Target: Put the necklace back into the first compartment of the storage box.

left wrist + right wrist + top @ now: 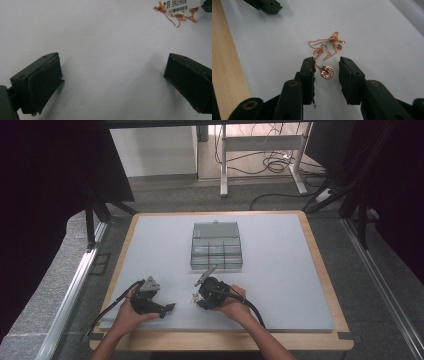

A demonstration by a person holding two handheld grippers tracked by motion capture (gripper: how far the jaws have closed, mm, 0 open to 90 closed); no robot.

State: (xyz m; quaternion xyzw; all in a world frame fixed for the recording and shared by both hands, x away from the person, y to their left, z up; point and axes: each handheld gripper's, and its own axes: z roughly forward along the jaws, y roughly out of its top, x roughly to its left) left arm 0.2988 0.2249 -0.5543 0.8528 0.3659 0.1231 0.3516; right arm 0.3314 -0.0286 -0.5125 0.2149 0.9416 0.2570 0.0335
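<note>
Just one necklace (325, 53) between two grippers, one box (216, 246) behind

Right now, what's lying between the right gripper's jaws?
A rose-gold ring pendant on the grey mat, between the right gripper's open jaws; its chain trails ahead. Whether the left jaw covers more chain can't be seen.

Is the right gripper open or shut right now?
Open. The right gripper has a clear gap between its jaws, and the necklace pendant lies loose on the mat there.

Black curtains (45, 180) flank a grey floor (280, 187) — beyond, a white desk frame (260, 150) stands over tangled cables (272, 165).
</note>
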